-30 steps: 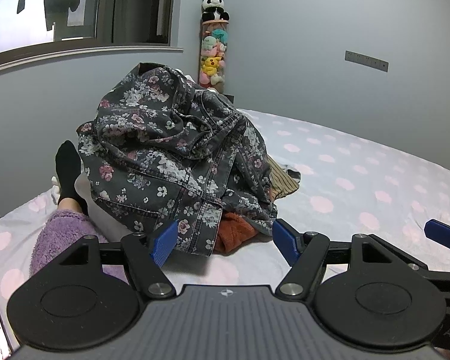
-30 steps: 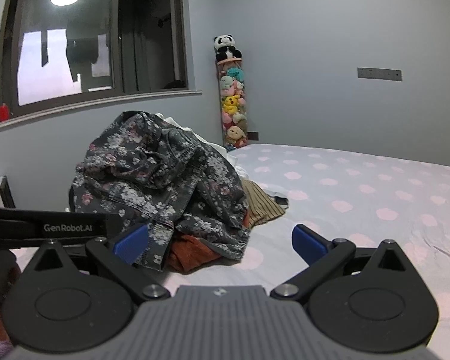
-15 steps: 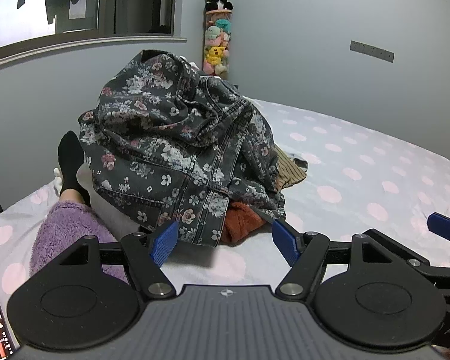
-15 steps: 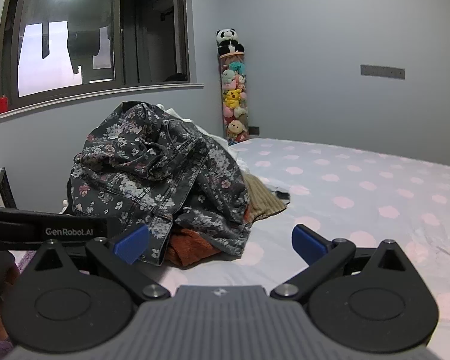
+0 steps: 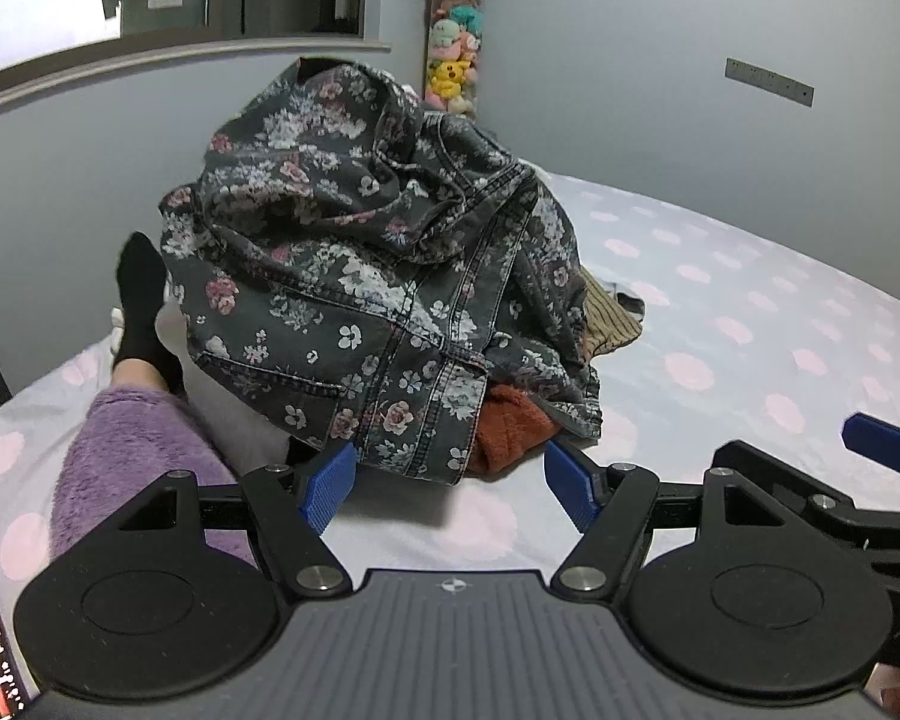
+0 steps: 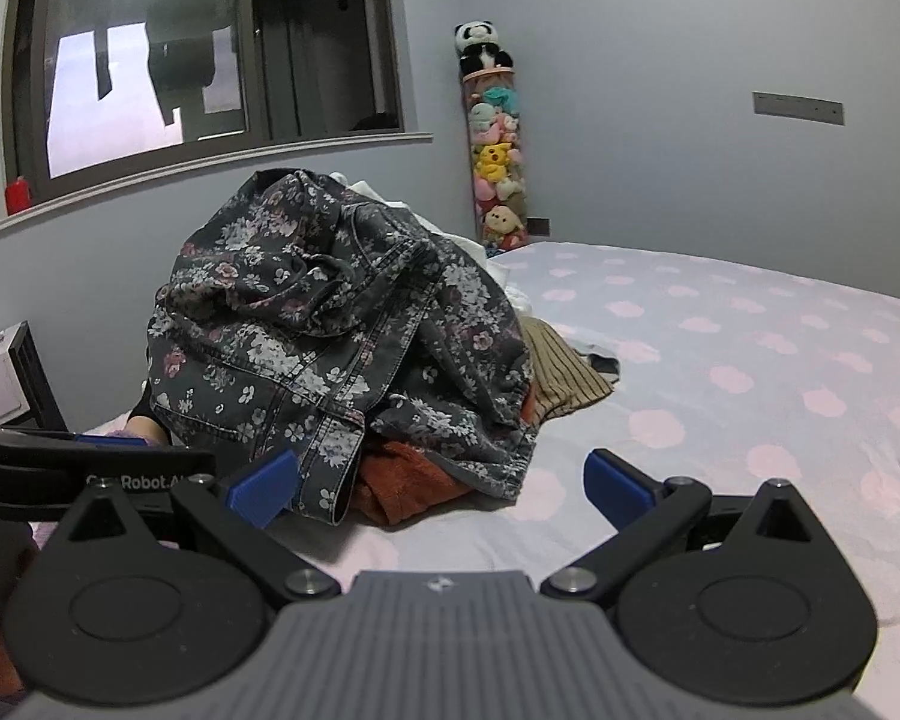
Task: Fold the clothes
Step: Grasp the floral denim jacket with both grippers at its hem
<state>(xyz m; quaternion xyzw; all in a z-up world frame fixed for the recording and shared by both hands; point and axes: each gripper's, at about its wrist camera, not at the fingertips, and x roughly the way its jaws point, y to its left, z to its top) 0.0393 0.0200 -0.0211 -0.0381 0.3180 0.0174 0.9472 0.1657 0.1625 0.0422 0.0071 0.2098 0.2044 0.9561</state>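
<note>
A heap of clothes lies on the bed, topped by a dark floral denim jacket (image 5: 366, 276) (image 6: 330, 324). Under it show a rust-orange fleece garment (image 5: 510, 426) (image 6: 408, 480) and a tan ribbed piece (image 5: 612, 318) (image 6: 564, 378). My left gripper (image 5: 450, 483) stands open just short of the jacket's lower hem, with nothing between its blue pads. My right gripper (image 6: 441, 480) is open too, close in front of the orange garment. In the left wrist view the right gripper's blue fingertip (image 5: 882, 441) pokes in at the right edge.
The bed (image 5: 750, 324) has a pale sheet with pink dots and stretches open to the right. A person's leg in purple fleece (image 5: 132, 450) and a black sock (image 5: 141, 300) lie left of the heap. Grey walls, a window sill and a plush toy column (image 6: 498, 150) stand behind.
Both grippers have moved closer to the clothes heap, which looms larger in both views. Both stay open and the clothes have not moved.
</note>
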